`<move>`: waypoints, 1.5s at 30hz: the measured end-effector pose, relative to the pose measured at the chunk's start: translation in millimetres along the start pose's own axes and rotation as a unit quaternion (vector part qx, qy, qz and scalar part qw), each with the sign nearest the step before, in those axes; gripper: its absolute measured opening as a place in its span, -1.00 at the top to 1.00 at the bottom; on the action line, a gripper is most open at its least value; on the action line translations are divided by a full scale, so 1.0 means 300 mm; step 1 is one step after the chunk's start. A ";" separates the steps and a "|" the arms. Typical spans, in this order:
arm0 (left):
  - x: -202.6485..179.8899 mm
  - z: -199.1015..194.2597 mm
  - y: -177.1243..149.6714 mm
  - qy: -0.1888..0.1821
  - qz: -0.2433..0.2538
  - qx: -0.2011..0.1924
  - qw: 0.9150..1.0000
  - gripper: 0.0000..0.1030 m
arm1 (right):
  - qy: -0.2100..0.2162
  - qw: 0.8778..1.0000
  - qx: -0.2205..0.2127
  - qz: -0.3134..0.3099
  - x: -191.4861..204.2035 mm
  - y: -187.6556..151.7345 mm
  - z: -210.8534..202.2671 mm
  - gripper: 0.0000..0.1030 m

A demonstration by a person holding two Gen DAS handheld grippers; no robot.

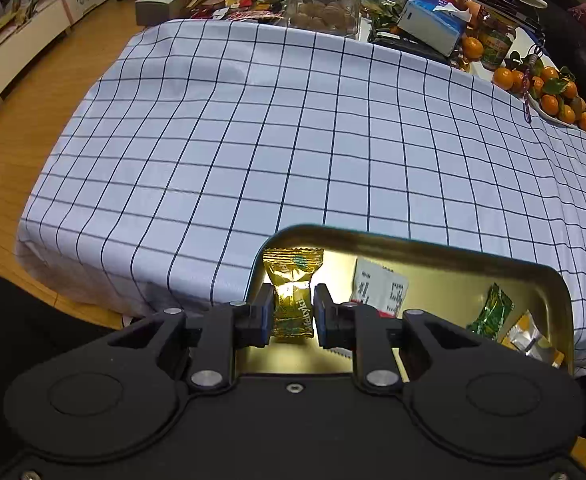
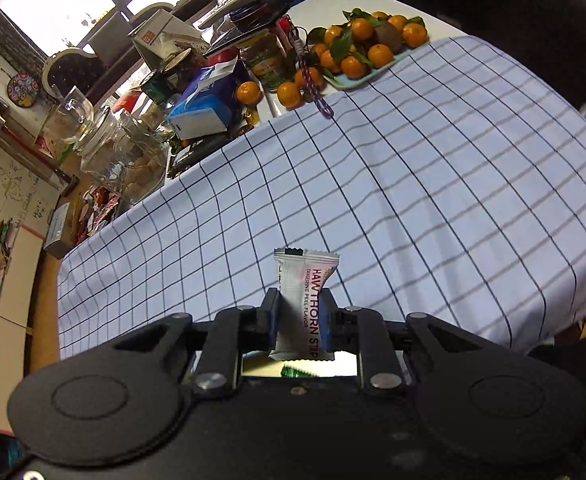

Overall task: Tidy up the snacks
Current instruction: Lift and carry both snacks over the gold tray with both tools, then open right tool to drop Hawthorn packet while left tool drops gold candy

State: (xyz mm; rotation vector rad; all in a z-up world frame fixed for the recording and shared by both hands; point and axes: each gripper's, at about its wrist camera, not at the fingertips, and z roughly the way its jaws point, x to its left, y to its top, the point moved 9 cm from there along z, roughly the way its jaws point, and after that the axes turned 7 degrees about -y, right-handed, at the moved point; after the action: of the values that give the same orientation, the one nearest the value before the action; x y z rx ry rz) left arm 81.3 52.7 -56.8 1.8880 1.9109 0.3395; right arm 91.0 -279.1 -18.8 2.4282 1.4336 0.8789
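Left hand-held gripper (image 1: 293,312) clamps a gold-wrapped candy (image 1: 292,304) upright between its 2 pads, poised just above the near-left corner of a gold tin tray (image 1: 433,245). Inside the tray, right of the left hand-held gripper: a white-and-red packet (image 1: 379,286), a green packet (image 1: 491,312) and a silver-and-yellow packet (image 1: 529,338). Tray sits on the blue-checked cloth (image 1: 253,140) covering the counter. Right hand-held gripper (image 2: 299,326) is closed on a white "Hawthorn Strip" packet (image 2: 301,304), held upright w/ the cloth beyond it. At the counter's far edge: a plate of tangerines (image 2: 367,46), a blue tissue box (image 2: 203,110) and a glass jar (image 2: 129,156).
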 end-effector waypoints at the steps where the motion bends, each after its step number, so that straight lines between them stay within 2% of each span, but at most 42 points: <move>1: 0.004 -0.006 -0.004 -0.002 -0.002 -0.002 1.000 0.45 | 0.007 1.000 0.003 0.002 -0.004 -0.018 -0.009 0.59; 5: 0.007 -0.035 -0.011 -0.012 -0.004 -0.017 1.000 0.45 | 0.039 0.999 0.008 -0.013 0.002 -0.107 -0.056 0.59; 11: -0.030 -0.036 -0.021 -0.014 0.016 -0.024 0.999 0.45 | 0.080 0.993 0.004 -0.086 0.090 -0.235 -0.108 0.58; 16: -0.070 -0.028 -0.014 -0.006 0.041 -0.033 0.999 0.45 | 0.079 0.982 -0.017 -0.168 0.187 -0.300 -0.122 0.58; 20: -0.078 -0.025 -0.004 -0.017 0.037 -0.035 0.999 0.43 | 0.084 0.977 -0.006 -0.194 0.232 -0.337 -0.108 0.58; 21: -0.076 -0.023 -0.003 -0.018 0.036 -0.033 0.999 0.37 | 0.082 0.976 -0.006 -0.200 0.241 -0.338 -0.102 0.58; 22: -0.074 -0.020 -0.002 -0.019 0.035 -0.031 0.999 0.31 | 0.079 0.976 -0.006 -0.204 0.248 -0.340 -0.096 0.58; 35: -0.001 0.016 0.007 0.008 -0.009 -0.019 1.000 0.31 | 0.041 0.976 0.013 -0.213 0.317 -0.333 0.017 0.57; 40: 0.028 0.027 0.008 0.012 -0.027 -0.013 0.999 0.31 | 0.026 0.979 0.035 -0.199 0.332 -0.327 0.069 0.50; 45: 0.032 0.039 0.010 0.009 -0.038 -0.007 0.999 0.31 | 0.003 0.982 0.023 -0.186 0.304 -0.306 0.074 0.39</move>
State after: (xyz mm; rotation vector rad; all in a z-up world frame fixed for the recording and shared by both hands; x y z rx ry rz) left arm 89.4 60.9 -66.9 1.8044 1.9800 0.3464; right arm 68.9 -151.7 -41.1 2.0831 1.8447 0.7710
